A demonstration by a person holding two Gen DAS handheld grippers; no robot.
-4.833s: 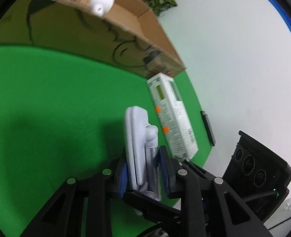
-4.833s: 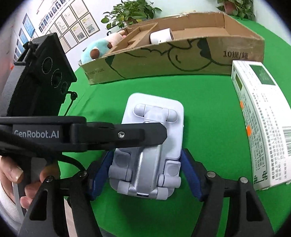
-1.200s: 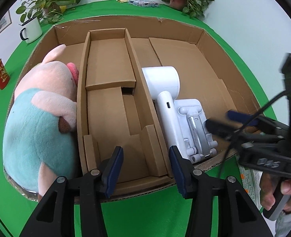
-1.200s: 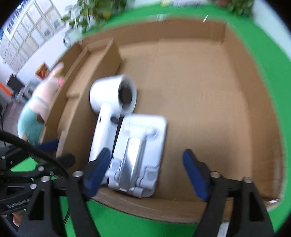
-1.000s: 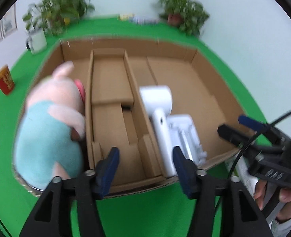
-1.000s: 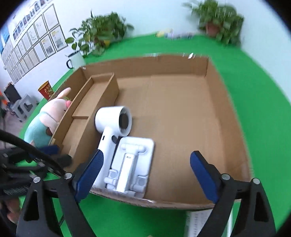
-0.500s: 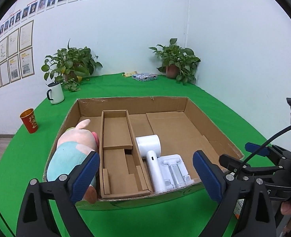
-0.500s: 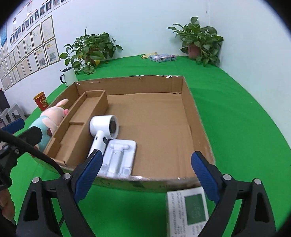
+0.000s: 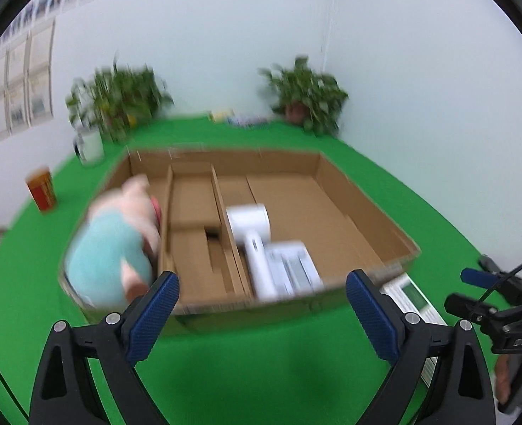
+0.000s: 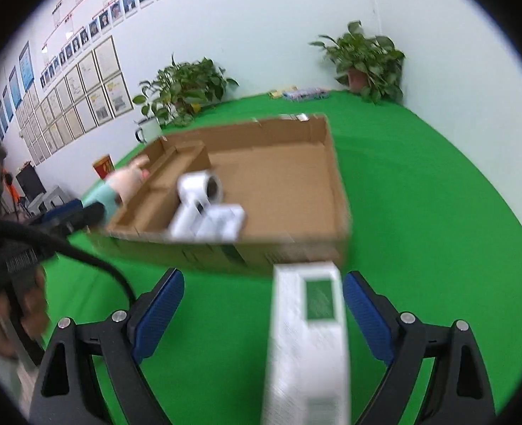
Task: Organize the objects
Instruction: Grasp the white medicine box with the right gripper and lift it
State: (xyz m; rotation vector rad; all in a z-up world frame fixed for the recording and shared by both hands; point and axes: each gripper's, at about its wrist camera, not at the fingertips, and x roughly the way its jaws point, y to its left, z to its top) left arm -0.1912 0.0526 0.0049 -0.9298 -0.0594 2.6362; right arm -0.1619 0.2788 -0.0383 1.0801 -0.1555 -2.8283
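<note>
Above the green table (image 10: 420, 212), both hand-held grippers, left (image 9: 262, 313) and right (image 10: 262, 313), level, jaws wide apart.

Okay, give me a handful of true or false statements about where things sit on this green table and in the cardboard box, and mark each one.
1. The plush toy sits in the box's leftmost compartment. True.
2. The right gripper is clamped on the white carton. False: its jaws are wide open, the carton lying between them on the table.
3. The white hair dryer and phone stand lie side by side in the box. True.
4. The left gripper holds the phone stand. False: it is open and empty.
5. The white carton is inside the box. False: it lies outside, in front of the box.
</note>
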